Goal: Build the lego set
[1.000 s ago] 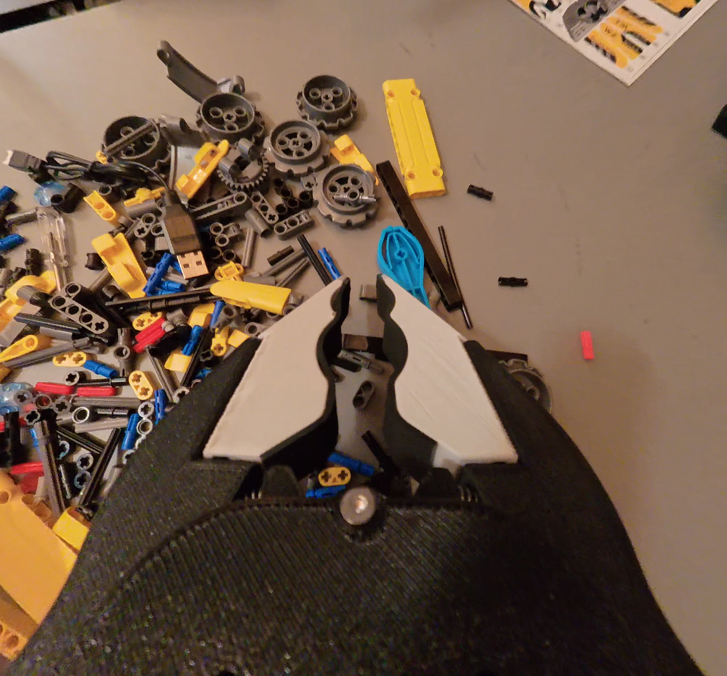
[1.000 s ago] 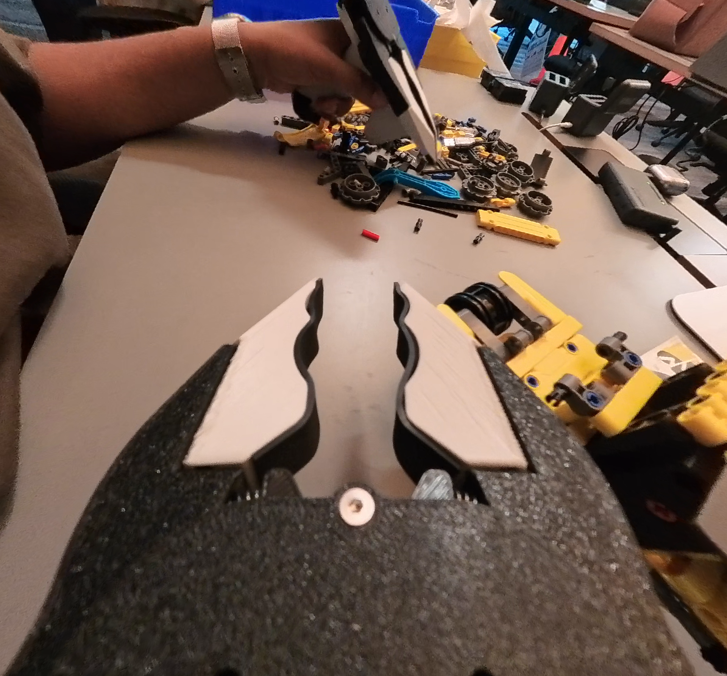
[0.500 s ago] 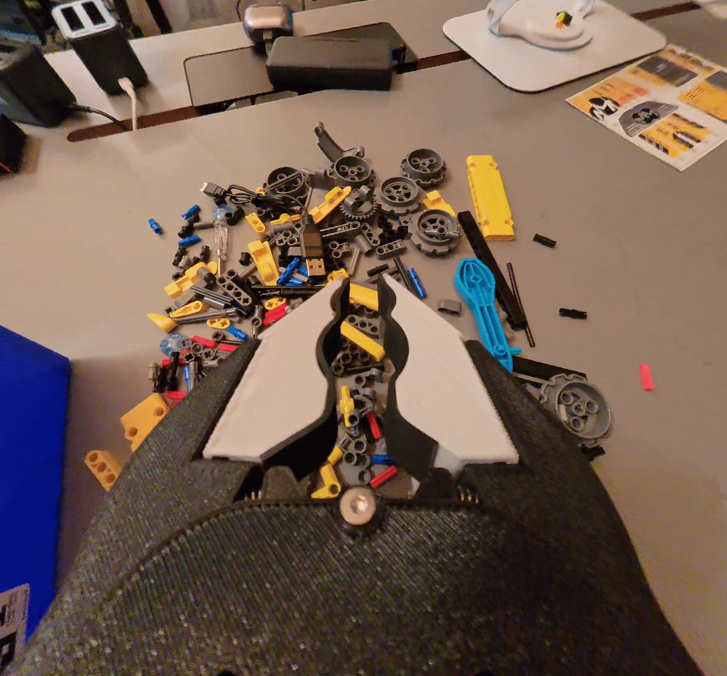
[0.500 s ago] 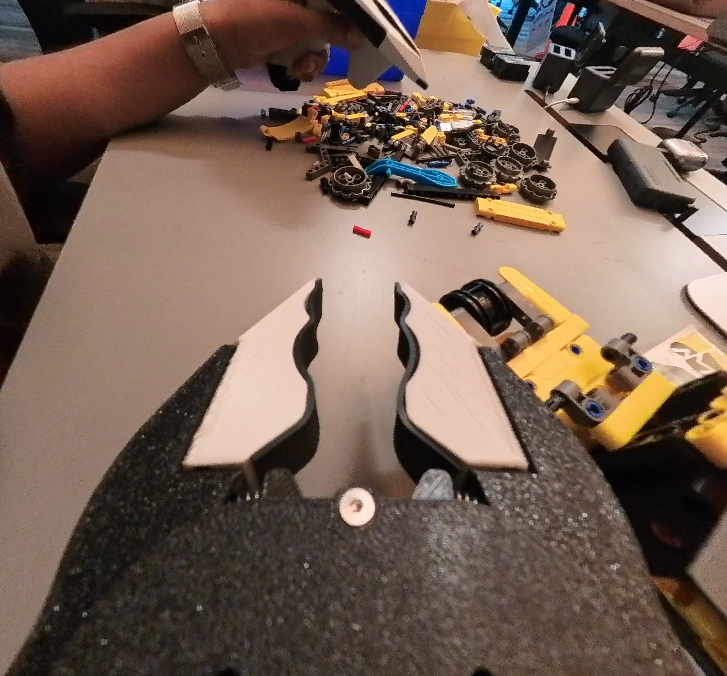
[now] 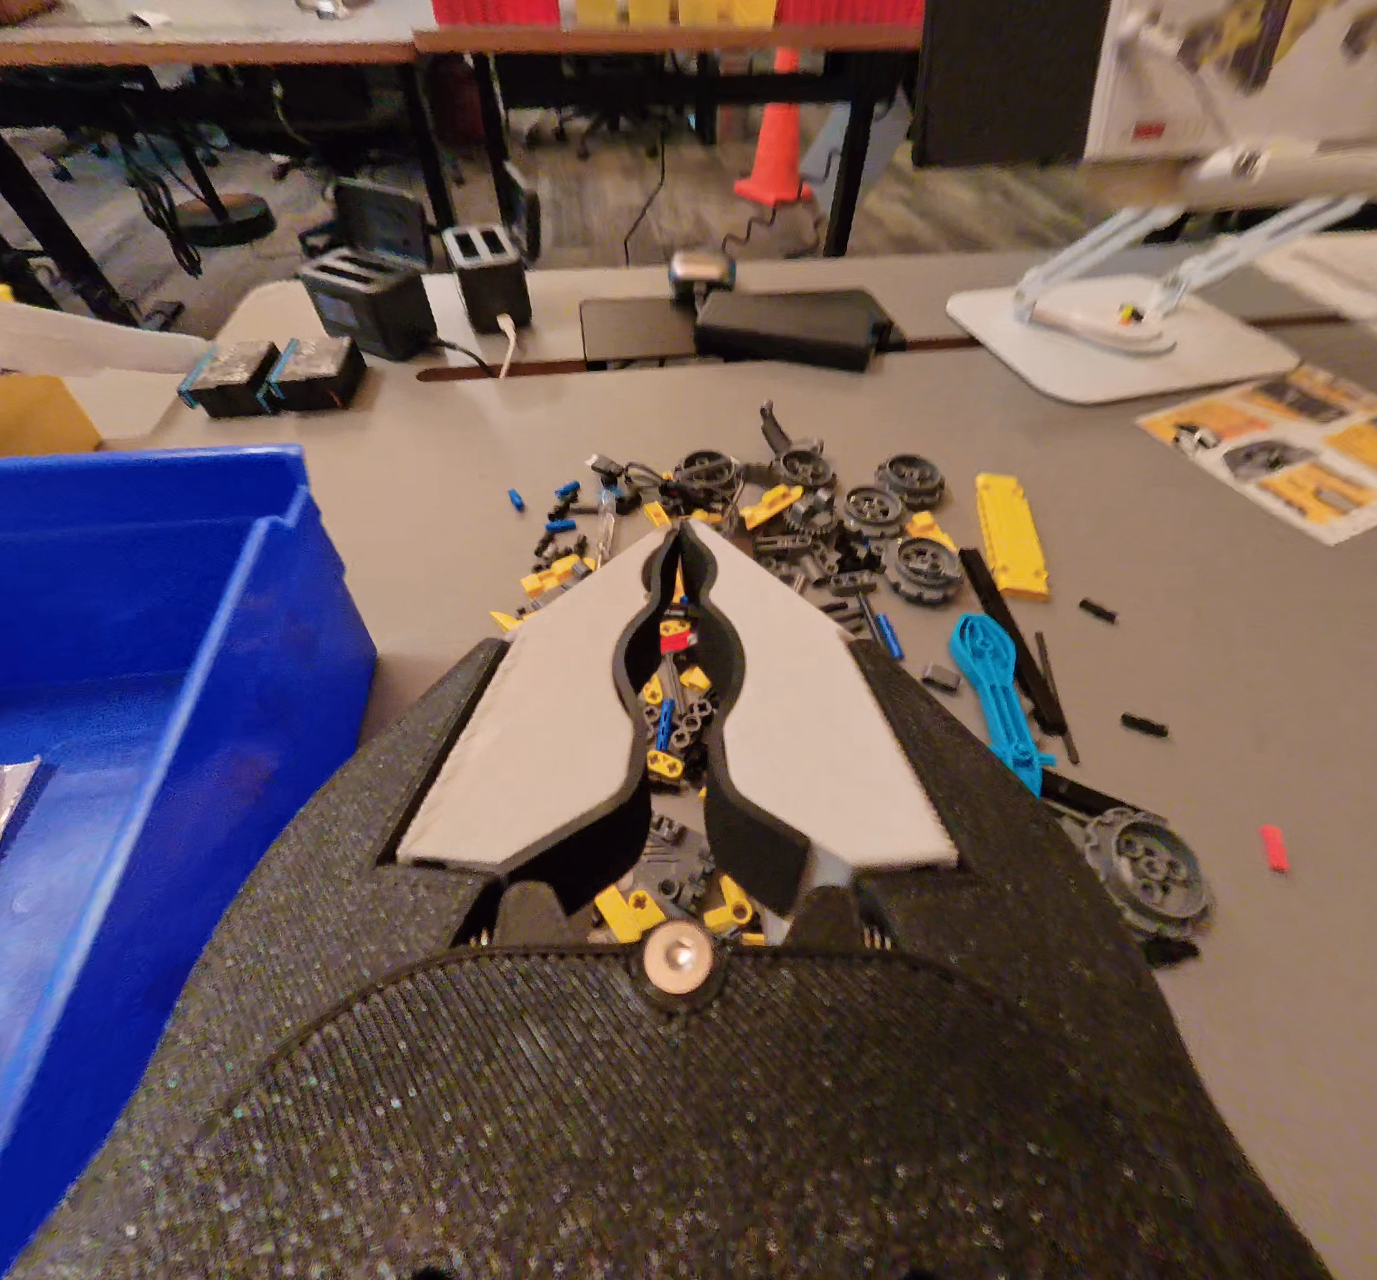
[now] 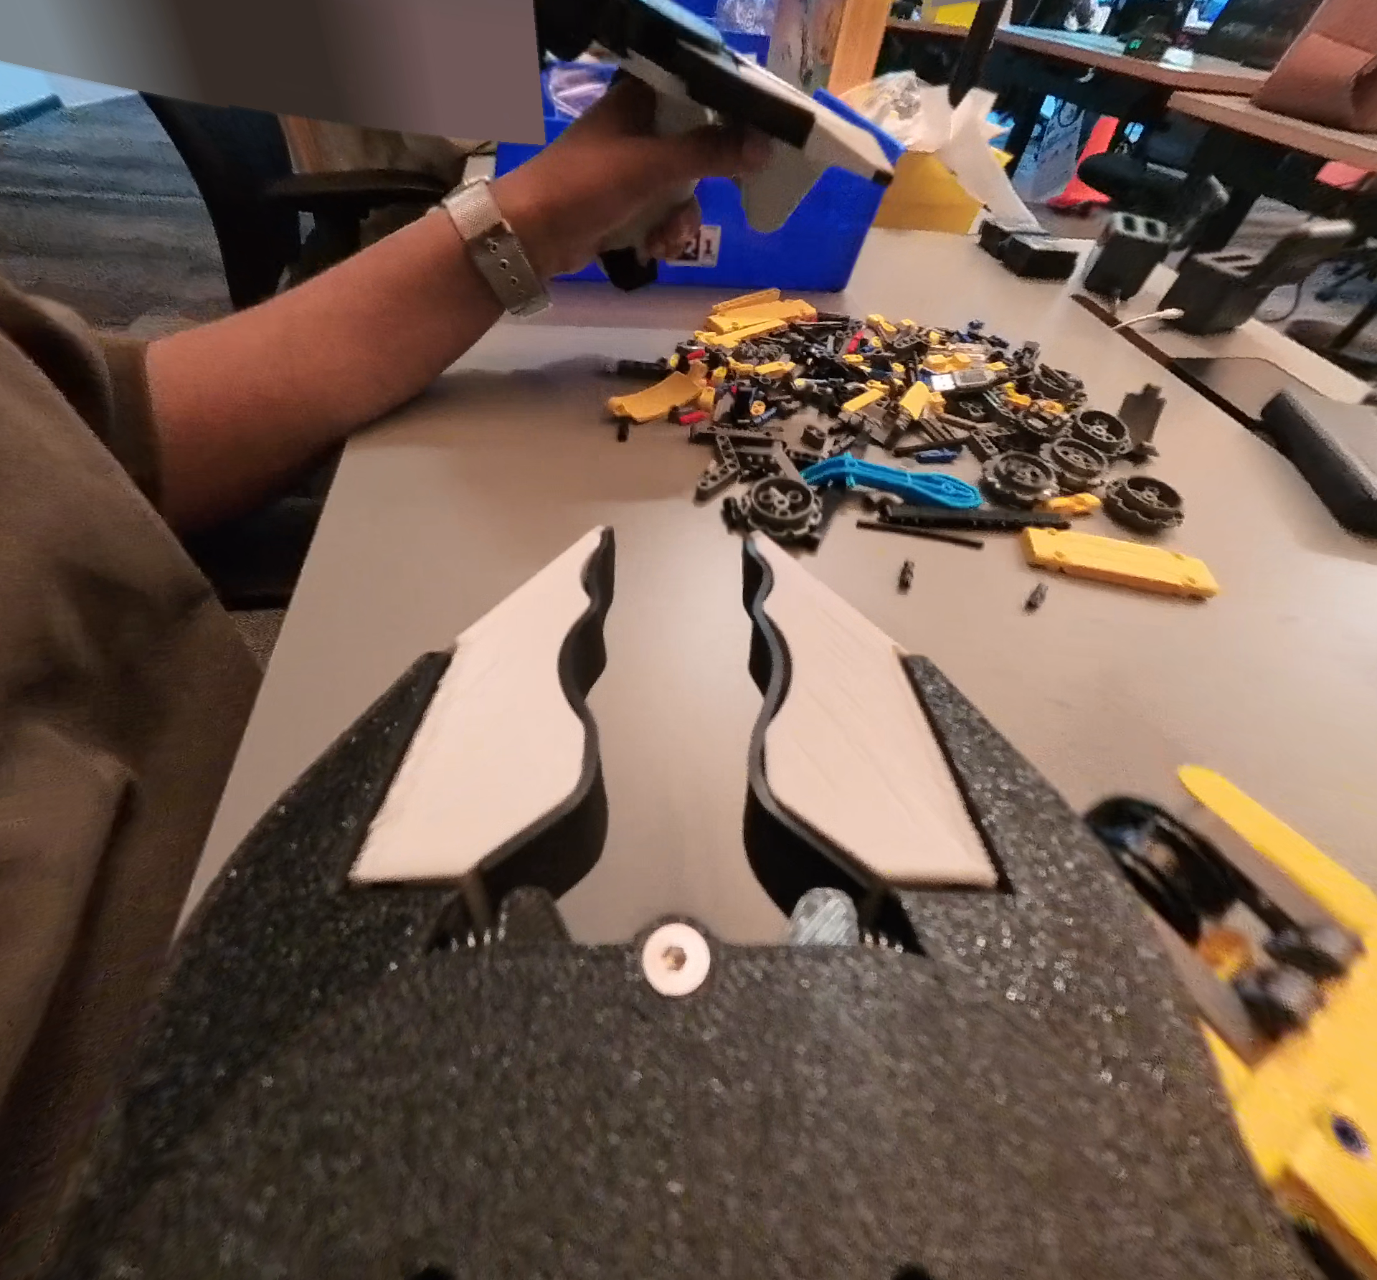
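Two tools show, each with pale ribbed fingers edged in wavy black rubber on a grainy black body. The left tool (image 5: 679,536) has its tips pressed together, nothing visibly between them, raised above the heap of small plastic building pieces (image 5: 752,574): toothed grey wheels, a yellow slab, a blue lattice piece. The right tool (image 6: 678,544) gapes wide and empty over bare grey desk (image 6: 477,499), the heap beyond it. A blurred yellow model (image 6: 1281,983) beside it is cut off. A blue bin (image 5: 149,648) stands just left of the heap.
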